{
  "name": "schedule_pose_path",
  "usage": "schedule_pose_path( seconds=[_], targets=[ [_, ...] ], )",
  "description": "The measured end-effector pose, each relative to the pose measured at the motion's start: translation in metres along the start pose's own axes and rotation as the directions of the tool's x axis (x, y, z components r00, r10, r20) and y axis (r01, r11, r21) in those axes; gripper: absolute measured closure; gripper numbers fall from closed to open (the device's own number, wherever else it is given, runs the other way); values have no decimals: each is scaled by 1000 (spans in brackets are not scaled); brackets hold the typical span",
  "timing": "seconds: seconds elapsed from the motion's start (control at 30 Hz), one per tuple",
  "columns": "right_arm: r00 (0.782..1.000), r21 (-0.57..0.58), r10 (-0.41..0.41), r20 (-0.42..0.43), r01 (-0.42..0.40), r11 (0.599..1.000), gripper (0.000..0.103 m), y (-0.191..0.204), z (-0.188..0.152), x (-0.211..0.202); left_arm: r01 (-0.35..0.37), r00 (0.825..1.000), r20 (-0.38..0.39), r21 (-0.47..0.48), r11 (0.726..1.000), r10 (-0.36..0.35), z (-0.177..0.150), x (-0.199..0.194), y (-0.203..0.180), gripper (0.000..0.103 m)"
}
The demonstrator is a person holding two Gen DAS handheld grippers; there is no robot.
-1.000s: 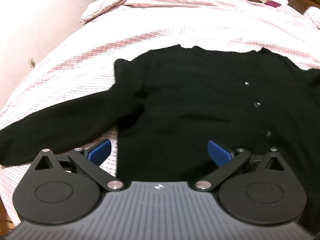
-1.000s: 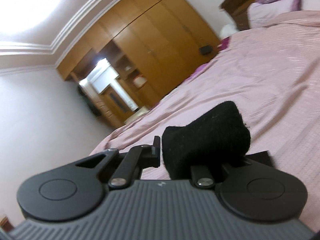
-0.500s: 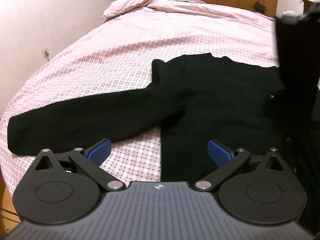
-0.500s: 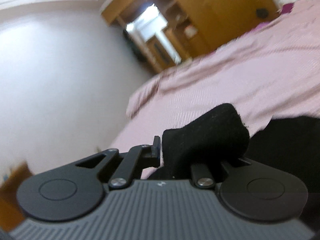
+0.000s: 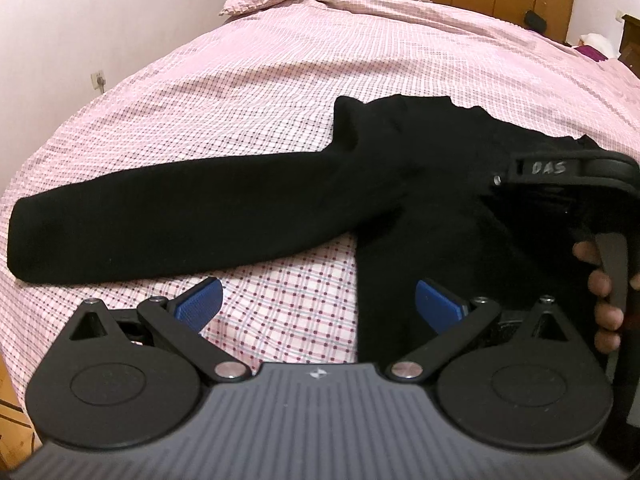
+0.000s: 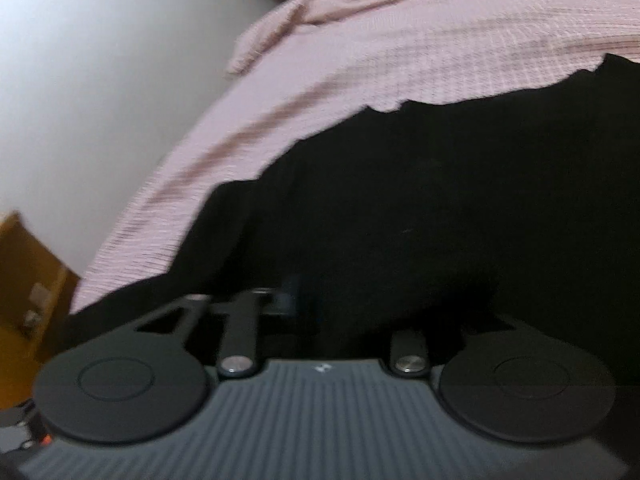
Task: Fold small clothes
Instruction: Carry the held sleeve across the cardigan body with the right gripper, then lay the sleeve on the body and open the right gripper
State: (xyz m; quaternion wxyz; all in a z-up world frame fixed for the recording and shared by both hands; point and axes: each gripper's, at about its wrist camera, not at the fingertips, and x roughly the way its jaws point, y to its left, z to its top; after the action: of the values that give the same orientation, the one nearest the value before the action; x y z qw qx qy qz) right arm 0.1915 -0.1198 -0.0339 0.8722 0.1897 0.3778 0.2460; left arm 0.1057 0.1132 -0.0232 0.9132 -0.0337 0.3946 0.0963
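cardigan [image 5: 420, 184] flat on bed [image 5: 260, 80], sleeve [image 5: 168, 224] outstretched | left gripper [image 5: 318, 304] spread wide, empty, poised near sleeve | right gripper [image 6: 320, 312] over cardigan body, clamping dark cloth (apparently; blurred), likely folding inward

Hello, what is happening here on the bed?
A person is folding a black cardigan on a pink checked bed, with a gripper in each hand. The right gripper is shut on black fabric and is over the cardigan body. The left gripper is open and holds nothing. One sleeve lies stretched out to the side, not yet folded.
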Motion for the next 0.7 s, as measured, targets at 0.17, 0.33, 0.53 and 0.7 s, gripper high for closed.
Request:
schedule_pose_path(
  seconds=[0.17,0.33,0.53,0.7],
  targets=[
    [999,22,34,6,-34,999,27,3,-9,-25,4,1000,7,-8,1000,-4,1,-2,2,0],
    [1000,-12,-4,-13,4,1000,26,8,-24,-55,14,999,34,2,1000,-14,5,-10,-4,0],
    [998,-22,-65,4,65,998,26,-8,-42,-93,54,997,47,27,998,-56,12,-14,-25,0],
    [975,12,-214,61,214,977,26,-37,-43,-115,100,991,83,110,989,-109,20,-21,-57,0]
  ],
)
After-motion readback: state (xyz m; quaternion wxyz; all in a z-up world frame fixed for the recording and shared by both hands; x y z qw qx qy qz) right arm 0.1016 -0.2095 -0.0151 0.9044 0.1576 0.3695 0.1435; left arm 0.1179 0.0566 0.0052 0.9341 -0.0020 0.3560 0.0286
